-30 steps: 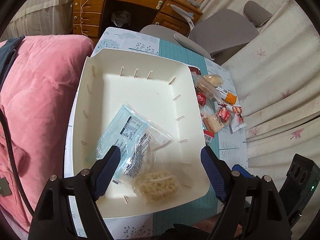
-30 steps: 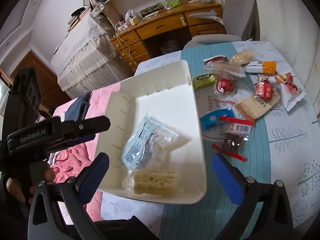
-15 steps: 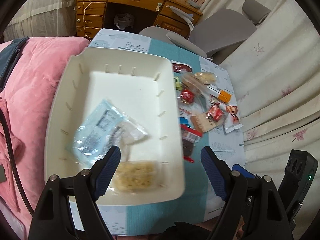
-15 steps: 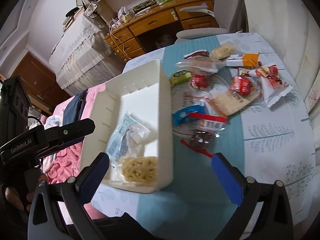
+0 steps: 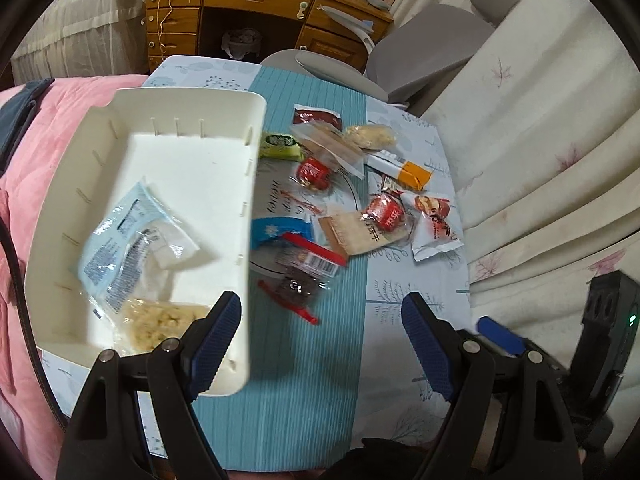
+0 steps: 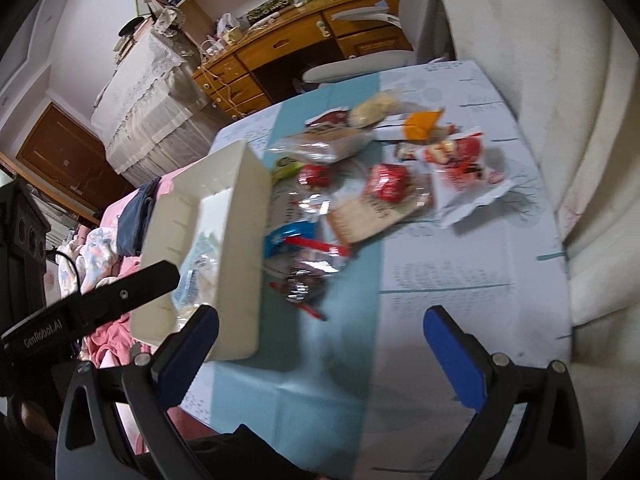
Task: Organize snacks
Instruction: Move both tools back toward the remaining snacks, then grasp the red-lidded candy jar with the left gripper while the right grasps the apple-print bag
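A white bin (image 5: pixel 244 184) stands at the table's left side and holds a light-blue packet (image 5: pixel 120 240) and a pale noodle block (image 5: pixel 160 320). Right of the bin lie several loose snacks: a green packet (image 5: pixel 280 145), a blue packet (image 5: pixel 276 232), a dark snack in a red-sealed bag (image 5: pixel 298 286), a beige cracker pack (image 5: pixel 360 236) and red sweets (image 5: pixel 385 213). My left gripper (image 5: pixel 320 340) hovers open over the teal runner beside the bin's near right corner. My right gripper (image 6: pixel 320 356) is open too, above the table in front of the dark snack bag (image 6: pixel 308 280). Neither holds anything.
Pink bedding (image 5: pixel 48 136) lies left of the table. A grey chair (image 5: pixel 424 52) and a wooden desk (image 5: pixel 256 4) stand behind it. A cream curtain (image 5: pixel 540 140) hangs along the right edge. The left gripper's body (image 6: pixel 96 308) shows at the left of the right wrist view.
Both grippers have swung to the right, off the bin and toward the snack pile. The bin now sits at the left of both views. The jaws have kept their width.
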